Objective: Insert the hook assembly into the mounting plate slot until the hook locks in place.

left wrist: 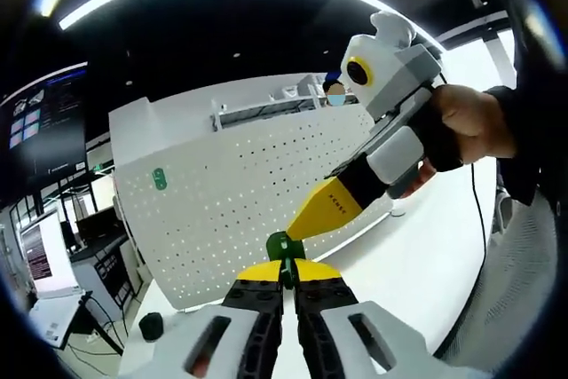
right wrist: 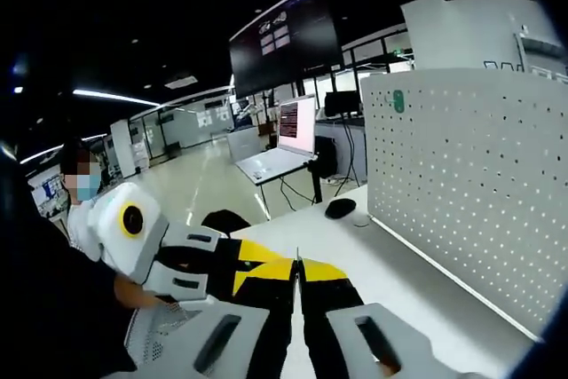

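The white perforated mounting plate (left wrist: 240, 193) stands upright on the worktop (left wrist: 417, 264) just beyond the left gripper (left wrist: 286, 274), whose jaws are closed on the small green hook assembly (left wrist: 282, 246), while the right gripper (right wrist: 298, 271), jaws closed and seemingly empty, meets it from the side

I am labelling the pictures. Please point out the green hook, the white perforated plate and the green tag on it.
green hook (left wrist: 281, 246), left gripper view, its top end.
white perforated plate (left wrist: 240, 193), left gripper view, its bare face.
green tag (left wrist: 159, 178), left gripper view, its middle.
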Available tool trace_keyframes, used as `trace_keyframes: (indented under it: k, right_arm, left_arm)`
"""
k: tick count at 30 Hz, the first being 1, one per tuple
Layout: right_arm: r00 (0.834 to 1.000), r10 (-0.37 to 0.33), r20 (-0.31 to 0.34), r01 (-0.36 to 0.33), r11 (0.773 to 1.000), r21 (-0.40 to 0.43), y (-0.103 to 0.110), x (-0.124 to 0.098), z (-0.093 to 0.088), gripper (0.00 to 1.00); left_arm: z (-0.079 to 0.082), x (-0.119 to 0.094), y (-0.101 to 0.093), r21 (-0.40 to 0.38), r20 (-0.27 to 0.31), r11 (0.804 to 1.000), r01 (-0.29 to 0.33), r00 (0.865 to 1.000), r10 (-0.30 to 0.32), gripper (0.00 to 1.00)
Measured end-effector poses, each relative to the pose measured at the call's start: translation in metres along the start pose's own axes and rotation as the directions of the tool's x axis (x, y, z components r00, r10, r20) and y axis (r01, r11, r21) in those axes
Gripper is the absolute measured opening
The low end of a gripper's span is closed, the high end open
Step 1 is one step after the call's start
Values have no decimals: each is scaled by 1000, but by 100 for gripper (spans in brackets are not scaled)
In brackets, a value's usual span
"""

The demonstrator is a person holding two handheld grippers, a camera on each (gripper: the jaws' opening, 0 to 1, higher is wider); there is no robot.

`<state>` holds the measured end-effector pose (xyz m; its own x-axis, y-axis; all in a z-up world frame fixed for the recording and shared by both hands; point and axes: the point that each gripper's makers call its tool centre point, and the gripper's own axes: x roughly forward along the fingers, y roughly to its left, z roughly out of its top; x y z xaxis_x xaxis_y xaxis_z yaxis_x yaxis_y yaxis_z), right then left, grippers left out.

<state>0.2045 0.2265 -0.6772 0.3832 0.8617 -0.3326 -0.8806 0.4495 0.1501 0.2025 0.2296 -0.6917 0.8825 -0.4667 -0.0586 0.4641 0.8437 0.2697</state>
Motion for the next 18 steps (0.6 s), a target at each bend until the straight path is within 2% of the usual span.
trace_keyframes:
  k: [6, 18]
  right_arm:
    - [1000, 4, 4, -4, 1000, 2, 1, 1, 2, 0]
    - [1000, 1, 2, -1, 1000, -22, 1, 2, 0, 0]
  left_arm:
    - [3, -2, 2, -6, 18, 1000, -8, 1000, 8, 4]
    - [2, -1, 2, -19, 6, 1000, -7, 1000, 8, 3]
